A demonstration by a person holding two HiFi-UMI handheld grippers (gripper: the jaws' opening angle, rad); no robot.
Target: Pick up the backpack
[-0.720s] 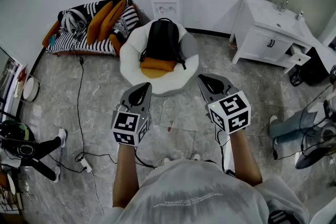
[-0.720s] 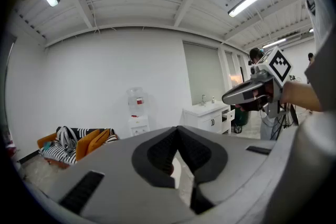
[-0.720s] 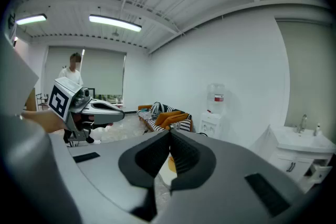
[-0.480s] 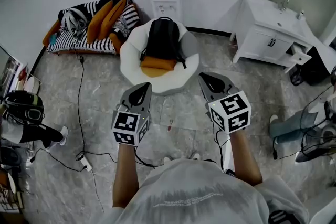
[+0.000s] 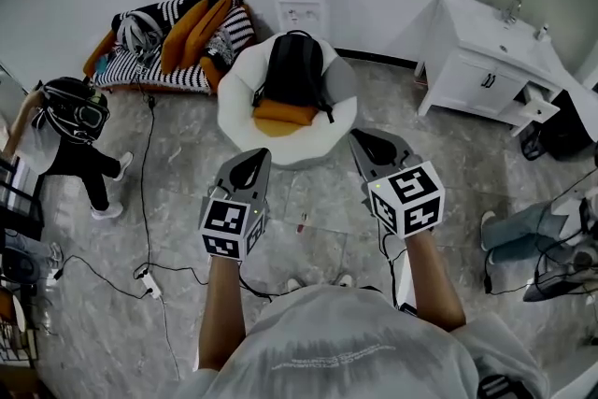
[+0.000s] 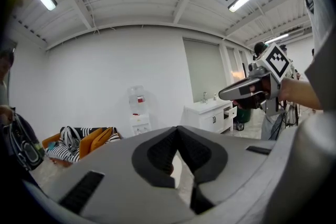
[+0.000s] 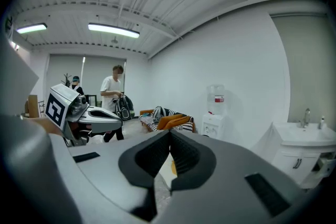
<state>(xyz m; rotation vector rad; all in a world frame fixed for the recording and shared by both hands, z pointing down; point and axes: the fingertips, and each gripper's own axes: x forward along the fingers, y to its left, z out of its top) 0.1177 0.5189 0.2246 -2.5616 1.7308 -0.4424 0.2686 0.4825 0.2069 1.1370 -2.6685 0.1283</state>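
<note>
Leftward, a person [image 5: 86,165] with a black bag [image 5: 73,107] has walked up the frame. Upper centre, a black fabric backpack [image 5: 292,70] sits in a white round chair [image 5: 241,121] above an orange cushion [image 5: 283,114]. Below it, left gripper [image 5: 250,165] and right gripper [image 5: 369,145] are closed and empty.

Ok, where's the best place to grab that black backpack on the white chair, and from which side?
Probably the carry loop at the top of the backpack. It stands upright against the back of the white chair, loop uppermost, so come from above at the front.

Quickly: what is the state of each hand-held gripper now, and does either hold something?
Left hand-held gripper: closed, holding nothing.
Right hand-held gripper: closed, holding nothing.
</note>
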